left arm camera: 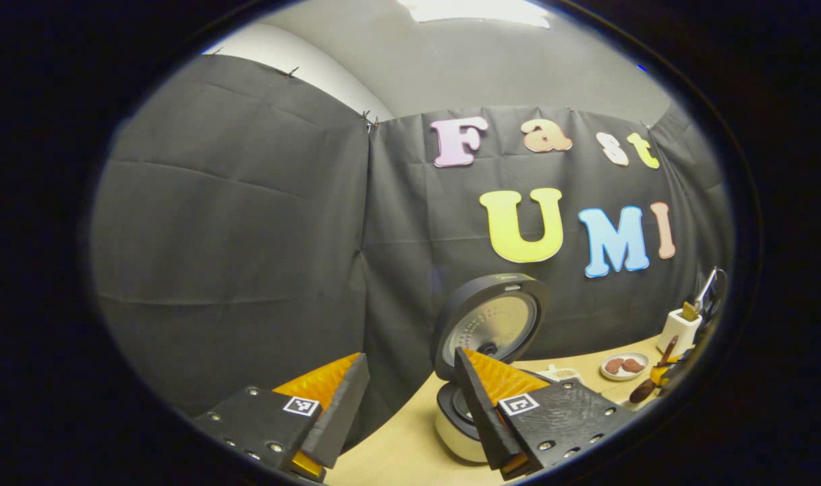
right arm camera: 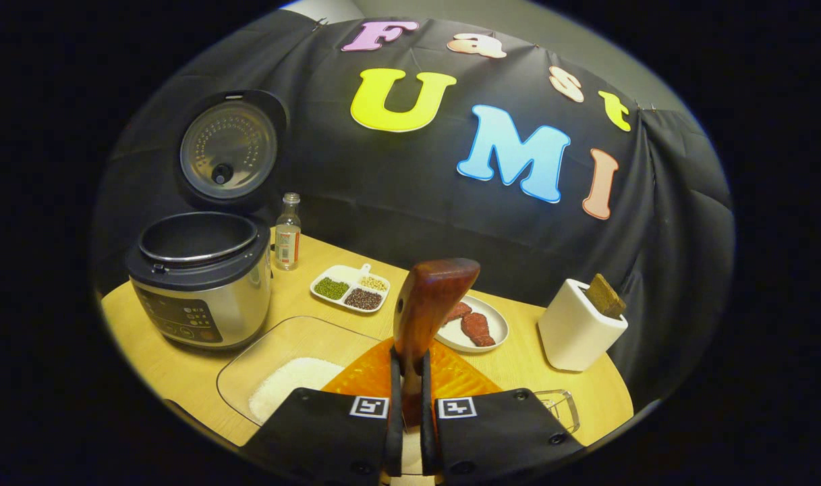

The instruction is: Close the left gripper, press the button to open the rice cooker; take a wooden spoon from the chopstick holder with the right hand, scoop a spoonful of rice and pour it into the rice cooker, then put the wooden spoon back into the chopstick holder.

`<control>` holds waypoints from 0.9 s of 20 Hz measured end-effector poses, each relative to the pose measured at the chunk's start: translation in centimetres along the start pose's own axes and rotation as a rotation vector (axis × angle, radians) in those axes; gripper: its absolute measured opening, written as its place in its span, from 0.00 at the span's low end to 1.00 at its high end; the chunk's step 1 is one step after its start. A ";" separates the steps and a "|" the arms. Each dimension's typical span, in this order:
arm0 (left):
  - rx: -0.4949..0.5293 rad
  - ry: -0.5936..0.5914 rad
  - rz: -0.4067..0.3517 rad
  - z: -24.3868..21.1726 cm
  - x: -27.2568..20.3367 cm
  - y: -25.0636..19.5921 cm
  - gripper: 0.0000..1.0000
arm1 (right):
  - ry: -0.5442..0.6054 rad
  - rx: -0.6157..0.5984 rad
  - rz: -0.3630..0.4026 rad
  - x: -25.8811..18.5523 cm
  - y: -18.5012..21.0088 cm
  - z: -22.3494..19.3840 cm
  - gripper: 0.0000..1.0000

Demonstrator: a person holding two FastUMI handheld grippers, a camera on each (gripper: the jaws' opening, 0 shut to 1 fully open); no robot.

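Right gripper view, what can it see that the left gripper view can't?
Right gripper view alone: the wooden spoon pinched in the right gripper, a glass dish of rice, a small bottle, a divided bean tray. Left gripper view alone: the open left gripper, holding nothing. Both share: the open rice cooker, the white chopstick holder and the plate.

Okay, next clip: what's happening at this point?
A person works two handheld grippers at a table. The rice cooker already stands open, lid up, its pot looking empty. The right gripper is shut on the wooden spoon, held upright above the glass dish of rice, with the white chopstick holder off to its right. The left gripper hangs open near the cooker, holding nothing.
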State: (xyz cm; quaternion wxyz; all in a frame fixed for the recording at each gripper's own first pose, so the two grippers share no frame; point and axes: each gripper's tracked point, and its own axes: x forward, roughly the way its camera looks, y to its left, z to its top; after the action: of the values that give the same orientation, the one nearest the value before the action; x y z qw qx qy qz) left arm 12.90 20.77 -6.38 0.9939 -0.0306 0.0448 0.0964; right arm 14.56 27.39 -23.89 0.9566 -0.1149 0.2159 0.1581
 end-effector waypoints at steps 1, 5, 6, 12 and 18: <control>-0.001 0.000 0.001 0.0 0.0 0.1 0.80 | 0.018 0.011 0.009 0.2 0.5 -0.6 0.12; -0.003 0.004 0.003 -0.2 0.2 0.2 0.80 | 0.030 0.063 0.052 0.1 2.2 -0.6 0.12; -0.003 0.004 0.003 -0.3 0.2 0.1 0.80 | 0.040 0.091 0.081 0.1 3.0 -0.9 0.12; -0.009 0.012 -0.004 -0.8 0.1 -0.3 0.80 | 0.103 0.254 0.178 -0.4 4.8 -1.0 0.13; -0.019 0.011 -0.012 -0.8 -0.1 -0.3 0.80 | 0.209 0.610 0.230 -0.2 3.6 -1.7 0.12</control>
State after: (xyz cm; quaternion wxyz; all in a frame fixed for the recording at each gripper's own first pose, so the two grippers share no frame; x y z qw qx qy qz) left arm 12.84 20.37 -7.11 0.9938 -0.0407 0.0493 0.0909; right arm 12.44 30.13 -25.84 0.8955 0.1860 0.3618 0.1804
